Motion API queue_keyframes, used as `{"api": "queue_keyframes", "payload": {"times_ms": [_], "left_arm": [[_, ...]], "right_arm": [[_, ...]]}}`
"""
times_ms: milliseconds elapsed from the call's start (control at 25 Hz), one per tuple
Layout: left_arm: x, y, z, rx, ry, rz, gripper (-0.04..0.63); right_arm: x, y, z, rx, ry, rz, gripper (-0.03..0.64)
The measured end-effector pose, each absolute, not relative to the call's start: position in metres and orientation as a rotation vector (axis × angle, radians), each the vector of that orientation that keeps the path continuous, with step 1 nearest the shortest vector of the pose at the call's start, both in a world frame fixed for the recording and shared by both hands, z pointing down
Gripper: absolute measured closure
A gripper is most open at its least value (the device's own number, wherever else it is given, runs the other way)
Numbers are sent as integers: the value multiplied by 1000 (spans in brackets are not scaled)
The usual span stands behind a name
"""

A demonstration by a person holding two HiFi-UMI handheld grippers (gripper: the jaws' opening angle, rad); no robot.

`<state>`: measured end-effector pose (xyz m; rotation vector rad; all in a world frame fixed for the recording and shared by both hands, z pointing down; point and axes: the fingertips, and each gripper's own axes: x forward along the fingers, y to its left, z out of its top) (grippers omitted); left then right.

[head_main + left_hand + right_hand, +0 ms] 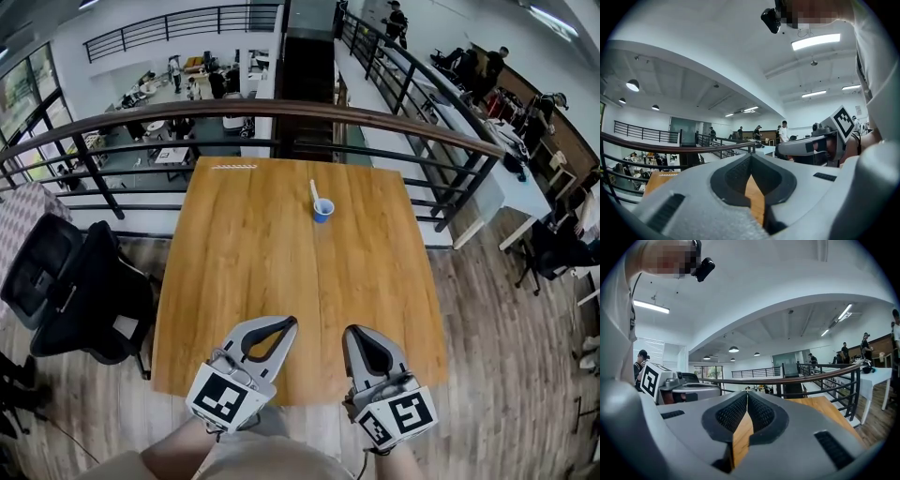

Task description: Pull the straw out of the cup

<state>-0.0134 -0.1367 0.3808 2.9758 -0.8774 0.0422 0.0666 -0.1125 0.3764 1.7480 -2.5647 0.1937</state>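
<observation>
A small blue cup [322, 211] stands on the far half of the wooden table [253, 262], with a white straw [314, 191] leaning out of it to the left. My left gripper [290, 322] and right gripper [349, 330] hover side by side over the table's near edge, both far short of the cup. Both point roughly level toward the railing. The left gripper's [751, 158] jaws meet at the tips with nothing between them, and so do the right gripper's [747, 393]. Neither gripper view shows the cup.
A dark curved railing [281, 111] runs just beyond the table's far edge, above a lower floor. A black office chair [70, 291] stands left of the table. A thin white strip [234, 167] lies at the far left edge. A white table [511, 183] stands to the right.
</observation>
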Motion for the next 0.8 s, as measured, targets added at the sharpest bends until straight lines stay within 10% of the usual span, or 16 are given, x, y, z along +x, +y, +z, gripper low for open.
{"api": "queue_keyframes", "payload": {"times_ms": [800], "left_arm": [[-27,-225,385,2928,-890,42,583]], "right_arm": [[68,-206,364,1760,-2514,153,595]]}}
